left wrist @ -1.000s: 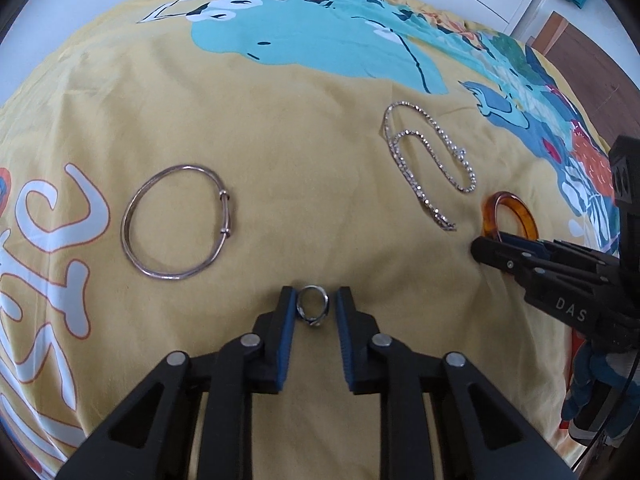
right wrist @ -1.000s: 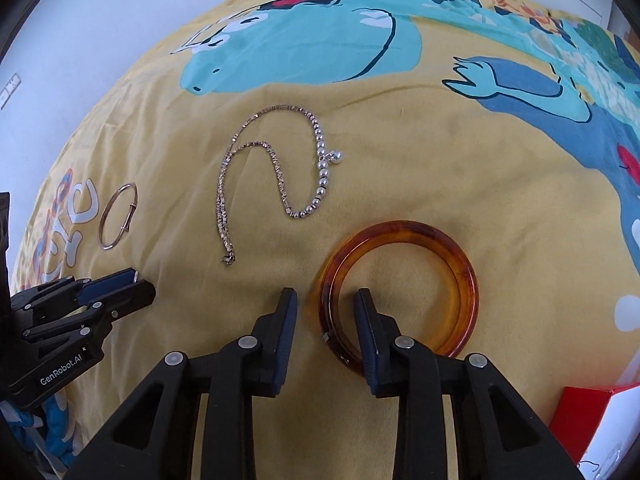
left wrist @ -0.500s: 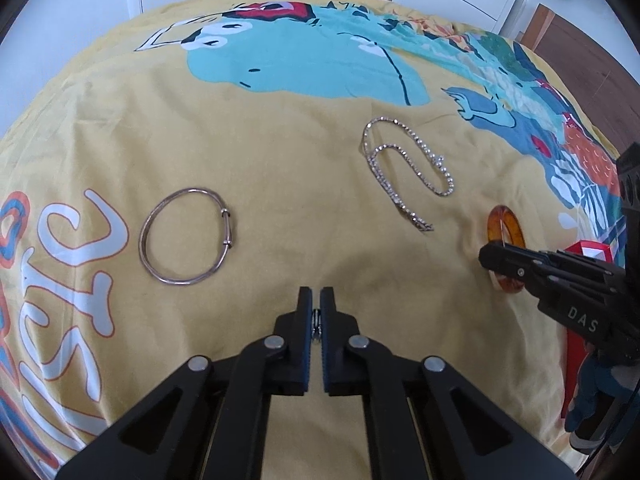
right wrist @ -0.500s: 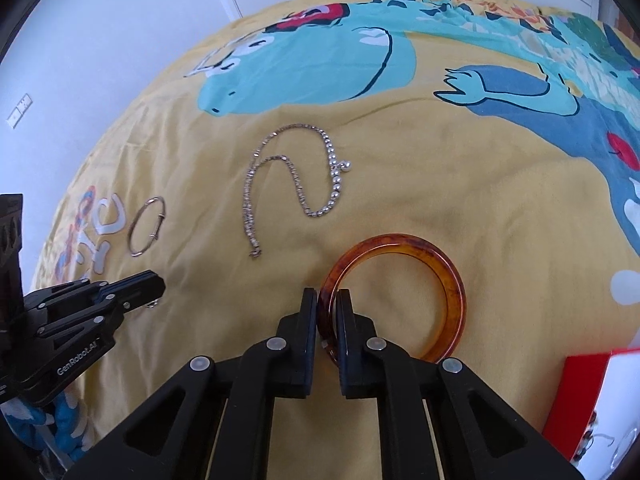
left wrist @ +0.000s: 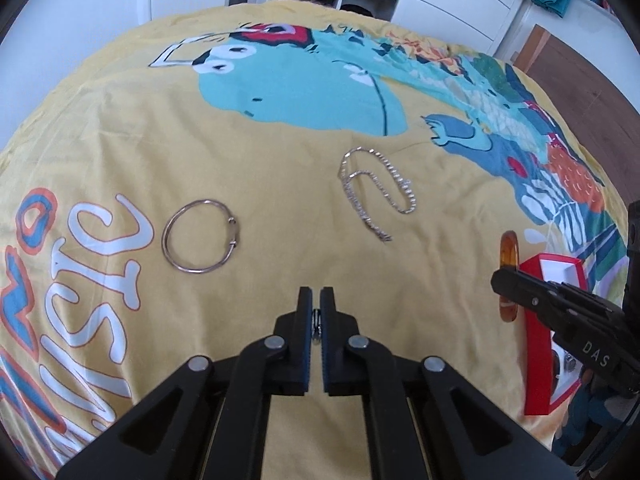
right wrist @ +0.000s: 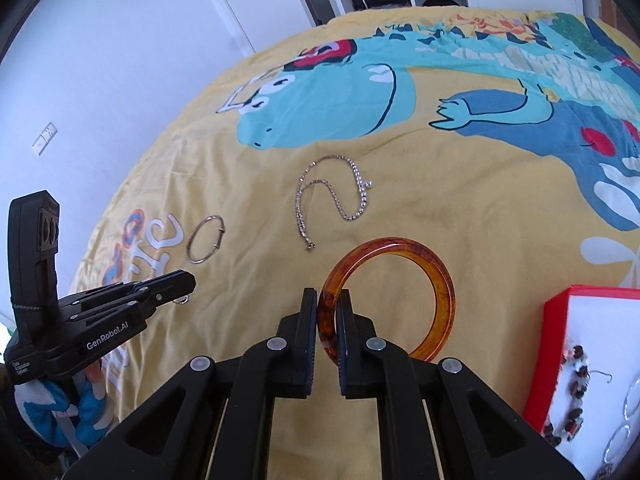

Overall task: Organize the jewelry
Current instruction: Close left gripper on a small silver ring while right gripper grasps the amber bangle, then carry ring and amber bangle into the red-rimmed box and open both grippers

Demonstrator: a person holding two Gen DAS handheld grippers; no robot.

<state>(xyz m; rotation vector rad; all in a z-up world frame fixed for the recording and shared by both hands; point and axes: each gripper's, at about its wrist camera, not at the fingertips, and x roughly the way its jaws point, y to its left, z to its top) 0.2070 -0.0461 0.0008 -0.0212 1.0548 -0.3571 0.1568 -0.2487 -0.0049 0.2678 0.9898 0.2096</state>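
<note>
With both picks made over the yellow cartoon-print bedspread (left wrist: 248, 132), I hold the left tool (left wrist: 316, 300) clamped on a small silver ring (left wrist: 317, 322) and the right tool (right wrist: 327, 304) clamped on the rim of a translucent amber bangle (right wrist: 436, 280), which hangs upright and clear of the cover. Both tools point steeply down at the bed. The carry is the step in hand, as I judge it: next I must bring each piece over the red jewellery box with the white lining (right wrist: 576, 308), at the bed's edge to the right of the bangle, and let go inside it. A thin silver bangle (left wrist: 200, 242) and a sparkling silver chain (left wrist: 376, 196) lie on the bedspread, left of the box.
</note>
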